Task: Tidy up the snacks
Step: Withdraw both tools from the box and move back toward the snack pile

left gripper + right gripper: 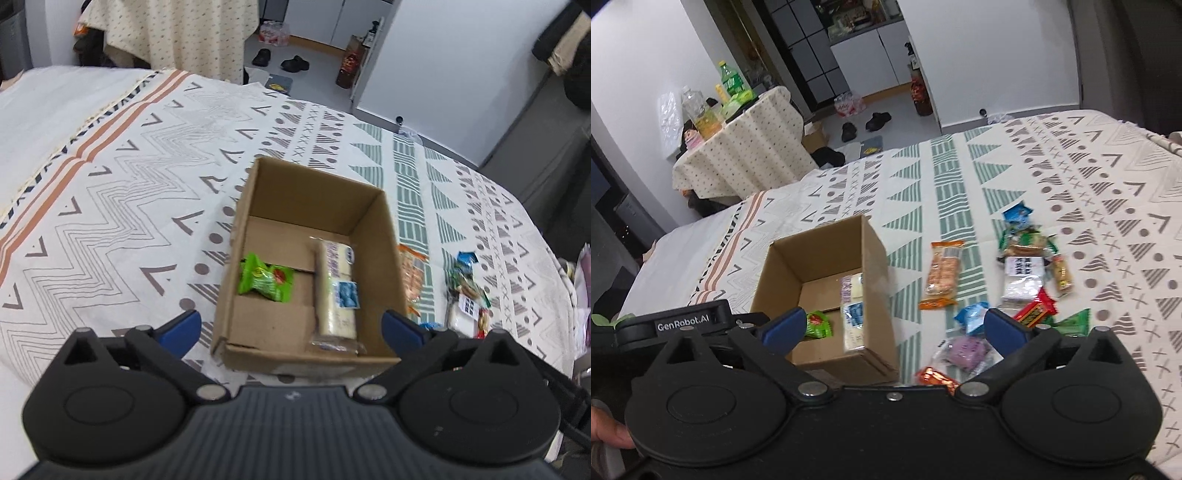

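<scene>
Cardboard box [258, 229] holds a green packet [266, 283] and, seemingly, a cracker pack [337, 291]; both grippers gape empty.

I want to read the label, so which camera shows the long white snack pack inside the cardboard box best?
The left wrist view: the white snack pack lies in full view on the box floor. In the right wrist view the pack is partly hidden behind the cardboard box wall.

orange packet [413, 281] half-hidden by box [384, 258], labels blurred

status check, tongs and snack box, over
Left tongs and right tongs open, empty. Cardboard box holds green packet and white bar. Loose snacks beside it. Nothing blocking.
</scene>
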Available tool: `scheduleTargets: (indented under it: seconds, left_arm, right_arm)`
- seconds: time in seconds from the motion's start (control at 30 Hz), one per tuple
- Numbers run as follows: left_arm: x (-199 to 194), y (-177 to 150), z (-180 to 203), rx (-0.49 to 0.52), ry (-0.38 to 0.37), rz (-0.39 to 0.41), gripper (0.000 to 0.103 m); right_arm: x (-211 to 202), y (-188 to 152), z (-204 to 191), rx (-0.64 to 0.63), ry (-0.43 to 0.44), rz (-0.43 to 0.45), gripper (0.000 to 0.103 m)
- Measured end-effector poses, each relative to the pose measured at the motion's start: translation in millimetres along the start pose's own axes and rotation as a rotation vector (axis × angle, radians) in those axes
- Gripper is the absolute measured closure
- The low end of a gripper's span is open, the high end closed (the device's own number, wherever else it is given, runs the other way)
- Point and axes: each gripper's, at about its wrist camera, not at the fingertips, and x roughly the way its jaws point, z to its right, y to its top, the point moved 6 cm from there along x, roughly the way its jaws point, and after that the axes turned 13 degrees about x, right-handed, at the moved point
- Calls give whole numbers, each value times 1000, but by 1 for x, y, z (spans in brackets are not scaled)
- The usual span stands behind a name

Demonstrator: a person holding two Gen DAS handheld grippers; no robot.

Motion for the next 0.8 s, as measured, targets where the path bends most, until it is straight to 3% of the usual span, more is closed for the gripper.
scheduleTargets:
  seconds: [0.57,0.8]
  left_arm:
    - [-19,-20,72,79,-42,32,0]
    - [-20,-31,96,68,-51,6,0]
  right_arm:
    - [-38,0,63,0,-18,10,0]
    - [-54,4,94,11,-40,35,0]
